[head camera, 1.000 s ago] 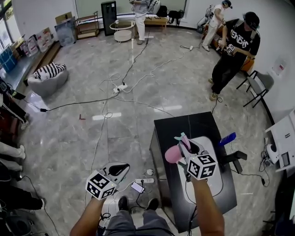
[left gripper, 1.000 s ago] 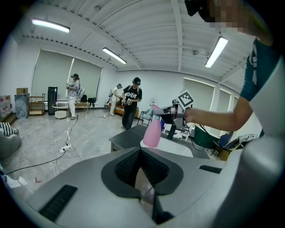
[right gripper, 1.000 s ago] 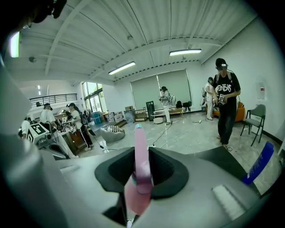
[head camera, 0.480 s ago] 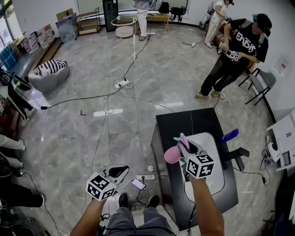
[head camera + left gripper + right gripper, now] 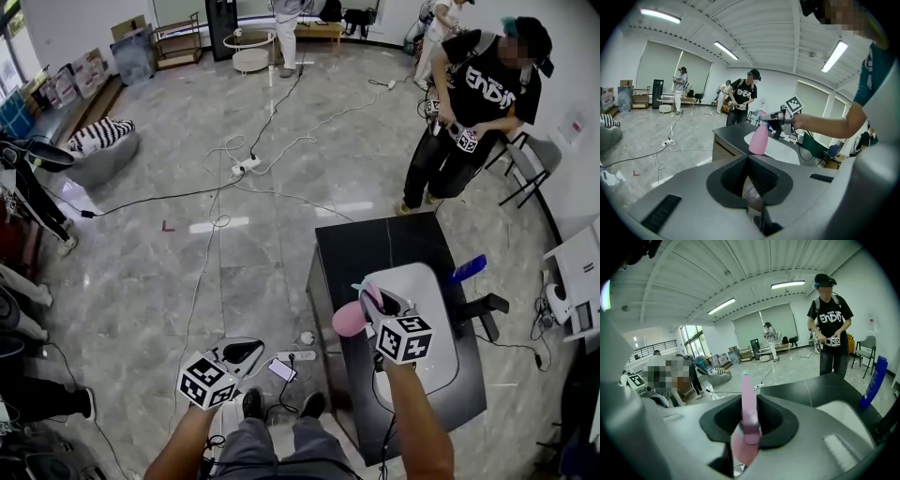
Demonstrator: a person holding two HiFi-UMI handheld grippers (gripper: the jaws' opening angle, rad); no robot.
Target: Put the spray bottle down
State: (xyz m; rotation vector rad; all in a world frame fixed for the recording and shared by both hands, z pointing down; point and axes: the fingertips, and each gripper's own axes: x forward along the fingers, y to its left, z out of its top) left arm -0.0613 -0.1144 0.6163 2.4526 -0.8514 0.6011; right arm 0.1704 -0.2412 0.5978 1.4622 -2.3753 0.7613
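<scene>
Right gripper view: right gripper (image 5: 749, 401) clamped on spray bottle (image 5: 746, 427) at the neck. Nozzle head sticks up past the pads. Pink body hangs below and is cut off by the gripper housing, so its base isn't visible here.

Head view: bottle body is over the near-left edge of the black table (image 5: 394, 246). Left gripper view puts it above the tabletop, but I can't tell if the base touches. Right forearm comes in from frame bottom over the table's near end, elbow cut off. That gripper points fwd and slightly down, marker cube on top, hiding most of the nozzle head.

Left gripper (image 5: 246, 352) is left of the table, well apart from it, over floor. Its own view shows pads met at the tips, nothing in them. Left forearm is only partly in frame, angled up toward the table.

Floor by the table's near-left corner: power strip (image 5: 292, 356) and phone (image 5: 279, 370), small and hard to read.

On the table: white tray (image 5: 433, 281), near end covered by the right gripper. Blue object (image 5: 467, 269) at the table's right edge, type unclear.

Past the table's far-right corner: standing person (image 5: 469, 103) w/ a marker-cube gripper in hand. Cables (image 5: 281, 112) run across the floor beyond the table's far-left side.
</scene>
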